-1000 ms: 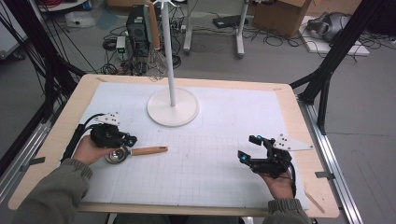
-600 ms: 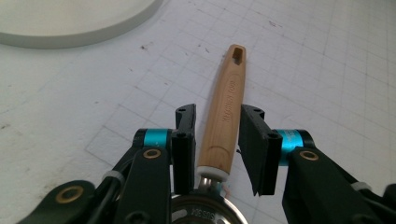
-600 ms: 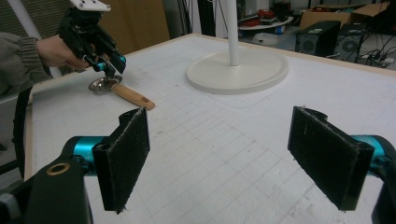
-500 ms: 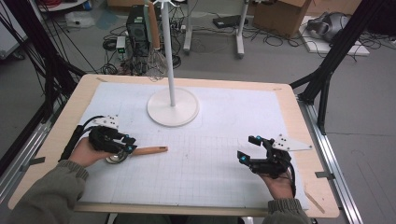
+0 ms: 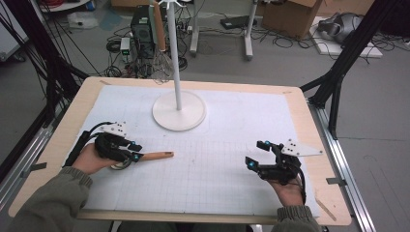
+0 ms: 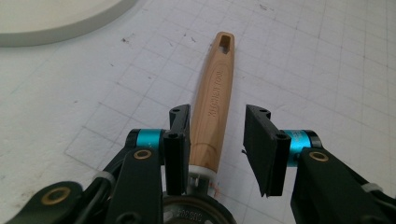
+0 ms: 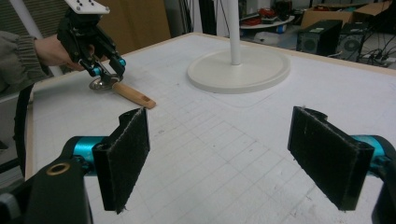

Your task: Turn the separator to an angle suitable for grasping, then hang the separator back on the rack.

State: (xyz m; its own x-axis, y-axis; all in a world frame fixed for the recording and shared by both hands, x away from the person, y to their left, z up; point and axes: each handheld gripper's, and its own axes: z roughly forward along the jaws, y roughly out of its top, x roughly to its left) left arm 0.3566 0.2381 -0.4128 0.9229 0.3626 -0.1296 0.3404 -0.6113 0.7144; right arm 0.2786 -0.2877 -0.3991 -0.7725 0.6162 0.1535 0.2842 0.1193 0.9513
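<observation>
Your left jaws have just let go of the utensil.
Your left gripper (image 6: pixel 217 140) has just been opening; the wooden handle (image 6: pixel 212 100) lies between its parted pads on the mat (image 5: pixel 217 169), short of the stand base (image 5: pixel 179 111). Your right gripper (image 5: pixel 263 157) hovers open, empty.

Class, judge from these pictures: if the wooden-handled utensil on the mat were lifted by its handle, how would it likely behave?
The wooden handle looks stiff, so it probably won't bend. Its smooth tapered shape may slip between the pads of the left hand-held gripper. The metal head likely makes that end droop.
</observation>
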